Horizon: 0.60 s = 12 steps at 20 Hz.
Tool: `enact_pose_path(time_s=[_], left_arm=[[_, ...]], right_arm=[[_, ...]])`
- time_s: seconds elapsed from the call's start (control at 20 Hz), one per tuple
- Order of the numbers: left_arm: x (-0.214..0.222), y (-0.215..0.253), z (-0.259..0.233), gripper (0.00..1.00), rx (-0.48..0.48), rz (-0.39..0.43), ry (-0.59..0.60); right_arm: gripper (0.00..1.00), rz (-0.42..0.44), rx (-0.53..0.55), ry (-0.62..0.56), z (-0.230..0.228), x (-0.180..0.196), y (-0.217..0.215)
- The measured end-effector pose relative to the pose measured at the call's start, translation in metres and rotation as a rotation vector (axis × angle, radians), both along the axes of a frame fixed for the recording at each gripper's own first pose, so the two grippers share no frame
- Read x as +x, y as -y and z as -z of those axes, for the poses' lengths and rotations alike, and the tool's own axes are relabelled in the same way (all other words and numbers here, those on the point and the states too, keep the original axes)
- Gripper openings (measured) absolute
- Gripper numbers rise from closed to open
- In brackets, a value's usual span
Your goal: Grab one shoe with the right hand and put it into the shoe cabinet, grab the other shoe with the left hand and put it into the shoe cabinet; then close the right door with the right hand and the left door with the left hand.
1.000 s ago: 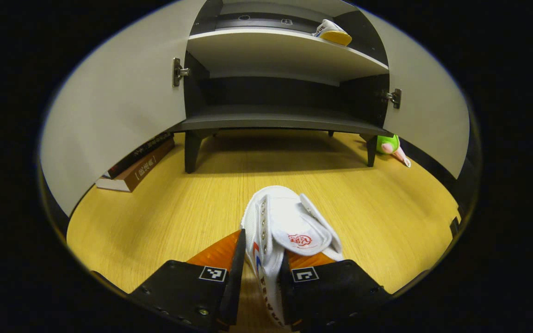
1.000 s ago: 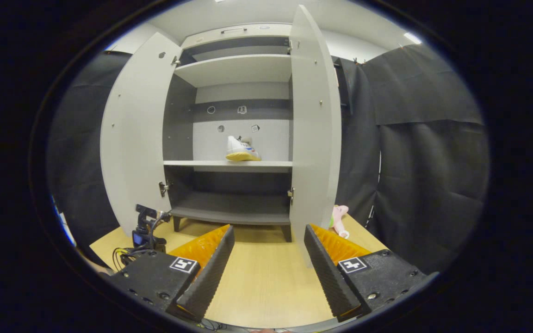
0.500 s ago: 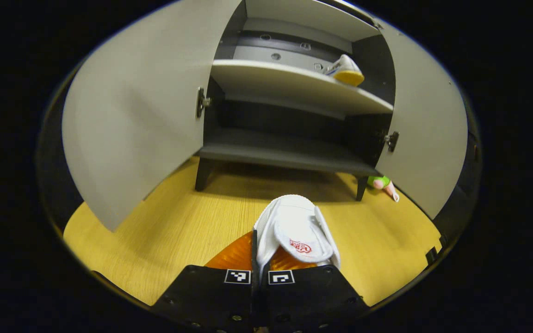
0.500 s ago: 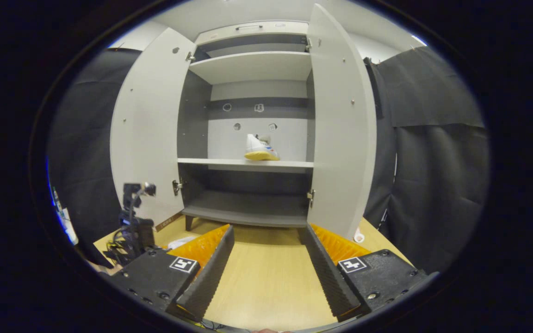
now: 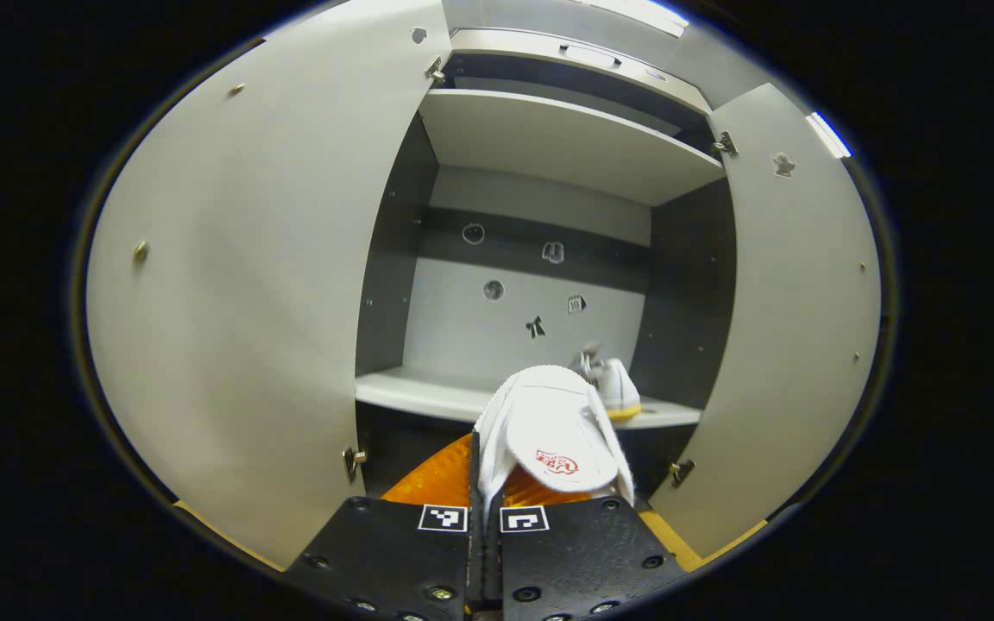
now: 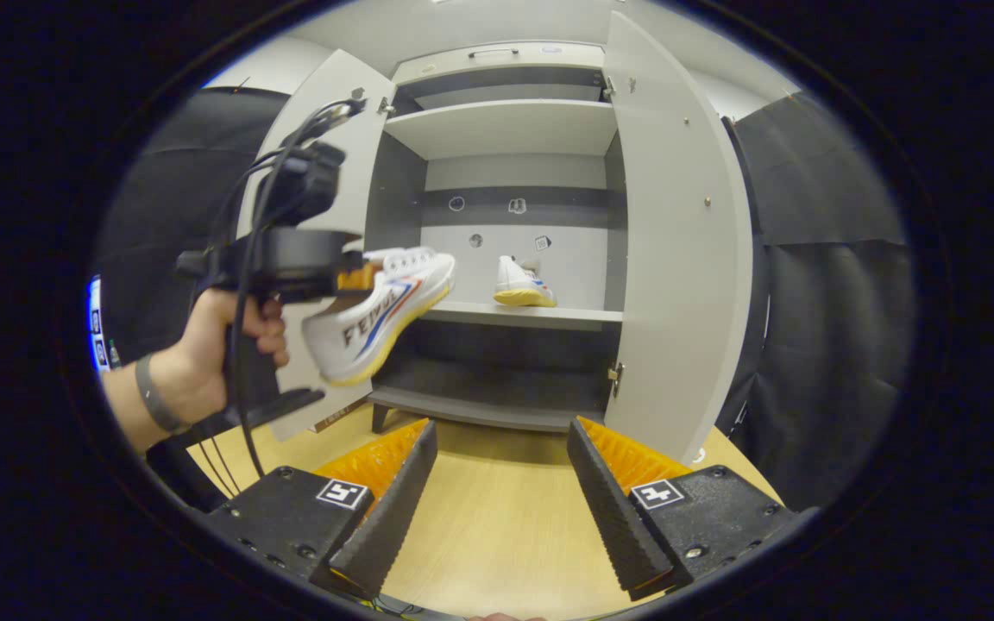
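Left gripper [image 5: 484, 470]: jaws clamped together on the white shoe [image 5: 553, 431], which it holds in the air at middle-shelf height, toe toward the open cabinet [image 5: 540, 155]. From the right gripper view, the same shoe [image 6: 376, 315] hangs from that gripper, held by a hand [image 6: 221, 345]. Right gripper [image 6: 501, 483]: jaws wide, holding nothing, above the floor [image 6: 497, 535]. Second shoe [image 6: 523, 283] rests on the middle shelf [image 6: 519, 316], right side. Left door [image 5: 238, 285] and right door [image 6: 678, 250] both stand open.
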<state>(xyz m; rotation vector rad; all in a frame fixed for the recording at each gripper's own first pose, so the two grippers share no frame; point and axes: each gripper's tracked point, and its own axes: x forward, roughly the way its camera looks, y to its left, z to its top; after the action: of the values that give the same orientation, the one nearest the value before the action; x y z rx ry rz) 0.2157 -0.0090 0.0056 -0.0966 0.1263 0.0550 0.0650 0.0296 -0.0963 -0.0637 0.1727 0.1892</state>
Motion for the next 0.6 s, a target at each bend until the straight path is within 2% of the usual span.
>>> enact_pose_path(time_s=[0.05,0.1,0.3,0.4,0.6], left_arm=[[0.02,-0.001,-0.009,0.11,0.015,-0.02,-0.007],[0.041,-0.002,-0.015,0.0,0.018,-0.03,-0.022],[0.125,-0.001,-0.026,0.0,0.047,-0.009,-0.109],[0.158,-0.001,-0.01,0.0,0.043,-0.015,-0.18],[0.201,-0.015,0.016,0.0,0.056,-0.056,-0.295]], right_arm=[[0.96,-0.002,-0.001,0.0,0.0,0.0,0.0],[0.96,0.002,0.0,0.003,-0.001,0.0,0.002],[0.94,0.033,0.01,0.0,-0.002,0.0,0.014],[0.96,0.05,0.023,-0.01,-0.001,0.0,0.021],[0.94,0.1,0.013,-0.006,-0.002,0.002,0.038]])
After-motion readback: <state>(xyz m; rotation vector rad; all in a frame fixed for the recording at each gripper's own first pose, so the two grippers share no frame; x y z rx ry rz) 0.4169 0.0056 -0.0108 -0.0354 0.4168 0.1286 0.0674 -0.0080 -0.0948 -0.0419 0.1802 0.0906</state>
